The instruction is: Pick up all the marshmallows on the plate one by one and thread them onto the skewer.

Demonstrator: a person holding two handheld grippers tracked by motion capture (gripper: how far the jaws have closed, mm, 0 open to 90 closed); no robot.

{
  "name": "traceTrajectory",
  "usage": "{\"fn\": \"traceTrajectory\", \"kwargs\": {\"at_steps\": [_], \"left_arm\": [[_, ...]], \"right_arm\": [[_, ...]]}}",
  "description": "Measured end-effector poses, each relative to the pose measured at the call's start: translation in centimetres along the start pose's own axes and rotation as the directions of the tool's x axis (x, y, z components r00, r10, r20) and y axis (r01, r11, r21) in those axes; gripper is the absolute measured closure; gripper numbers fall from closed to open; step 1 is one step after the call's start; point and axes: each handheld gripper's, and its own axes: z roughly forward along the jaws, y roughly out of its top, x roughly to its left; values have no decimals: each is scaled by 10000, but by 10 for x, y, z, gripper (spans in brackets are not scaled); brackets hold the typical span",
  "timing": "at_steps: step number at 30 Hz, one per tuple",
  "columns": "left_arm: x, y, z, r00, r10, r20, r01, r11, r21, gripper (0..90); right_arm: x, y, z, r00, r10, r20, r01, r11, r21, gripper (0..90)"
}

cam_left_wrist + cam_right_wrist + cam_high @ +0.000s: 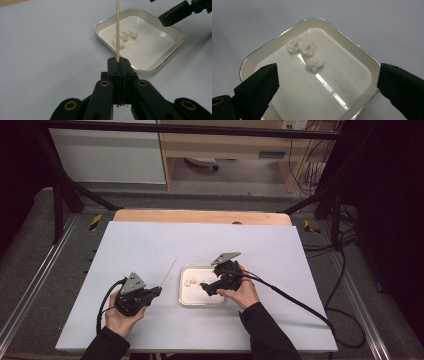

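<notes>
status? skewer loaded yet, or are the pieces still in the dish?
Done: the left gripper is clamped on the wooden skewer, which is bare along its visible length. In hand: the right gripper hangs open over the white dish, holding nothing. Left, if skewering is the aim: all three white pieces lie loose in the dish, none picked up or threaded.

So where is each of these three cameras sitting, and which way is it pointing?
High view: above the person's side, looking forward and down on the table; both forearms, left gripper and right gripper show.
Left gripper view: rides the left gripper, looking along shut jaws holding a skewer toward the tray.
Right gripper view: rides the right gripper, looking down between open jaws.
All three share the tray and its three white pieces.
</notes>
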Motion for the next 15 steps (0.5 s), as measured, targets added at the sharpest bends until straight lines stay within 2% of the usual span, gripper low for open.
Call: {"fn": "traceTrajectory", "kwargs": {"at_steps": [7, 10, 15], "left_arm": [[0, 0, 0, 10000, 20, 12, -20, 10000, -16, 890], [0, 0, 1, 10000, -6, 12, 6, 10000, 0, 890], [0, 0, 1, 10000, 46, 66, -46, 10000, 38, 890]], "right_arm": [[0, 6, 19, 9993, 43, -377, -34, 9997, 255, 130], [0, 6, 25, 9994, 112, -318, -99, 9992, 396, 157], [0, 6, 31, 9989, 77, -472, -51, 9985, 546, 243]]}}
